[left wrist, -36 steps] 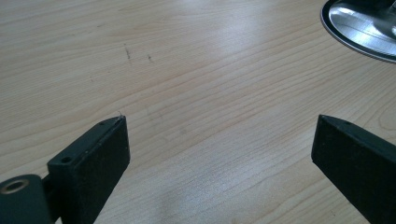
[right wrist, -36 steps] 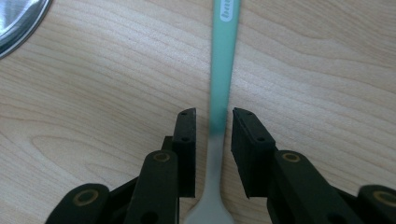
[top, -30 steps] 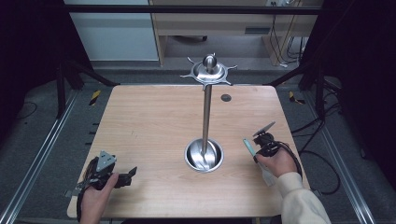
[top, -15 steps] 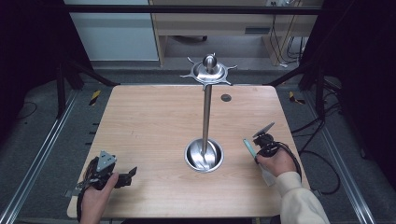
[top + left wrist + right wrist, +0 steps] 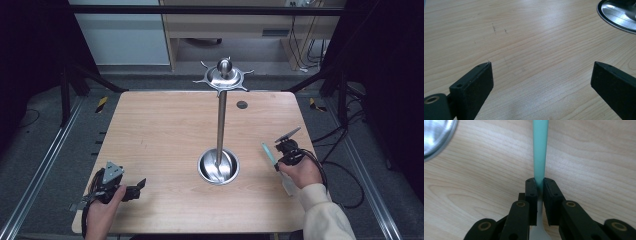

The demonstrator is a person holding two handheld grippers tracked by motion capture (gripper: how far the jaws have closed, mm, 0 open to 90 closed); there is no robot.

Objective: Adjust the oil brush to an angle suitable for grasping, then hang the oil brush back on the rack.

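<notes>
The right gripper (image 5: 538,183) has its jaws clamped on a utensil with a teal handle (image 5: 540,147) — they have just been closing, and now the pads press the handle from both sides. In the right gripper view the handle runs straight up off the top edge, so its tip is cut off, and a pale part below the jaws is hidden between the linkages; probably a spoon or fork, hard to say. From the high view the same utensil (image 5: 268,153) is a thin sliver at right of centre, beside the steel stand's bowl-shaped base (image 5: 218,166).

At lower left in the high view the left gripper (image 5: 131,189) is small and dark. Its own camera settles it — jaws wide apart over the bare wooden table (image 5: 529,50), with the base's rim (image 5: 616,15) cut off at the upper right corner.
</notes>
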